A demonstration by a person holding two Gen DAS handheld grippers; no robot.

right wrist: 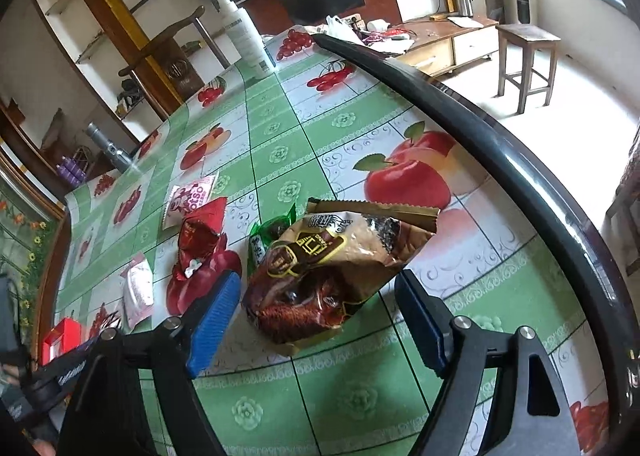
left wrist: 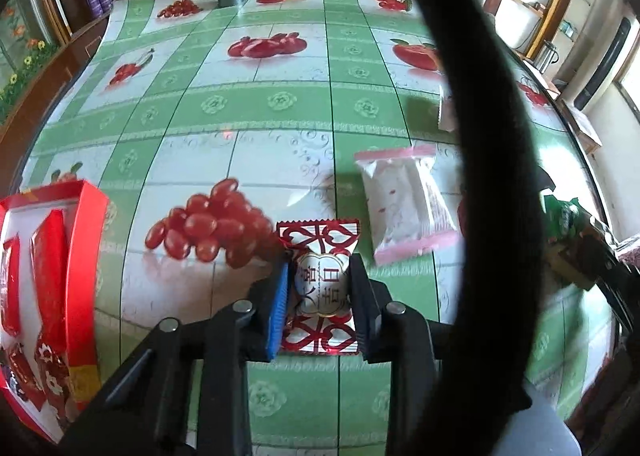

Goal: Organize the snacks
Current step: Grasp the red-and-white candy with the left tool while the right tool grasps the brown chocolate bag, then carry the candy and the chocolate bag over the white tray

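Left gripper, lower centre: jaws clamped across red-white candy lying on surface; wrapper light, crinkly, best pinched mid-body. Right gripper: jaws apart, straddling brown snack bag, untouched; bag soft, slippery, likely crushable. Red box lower left.

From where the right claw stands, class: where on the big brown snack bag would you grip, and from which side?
Grip the brown bag across its puffy middle, coming down from above with the right claw. It lies flat on the table, its near end already between the open jaws. The bulging middle gives the pads something to squeeze; the flat crimped top edge would probably slip.
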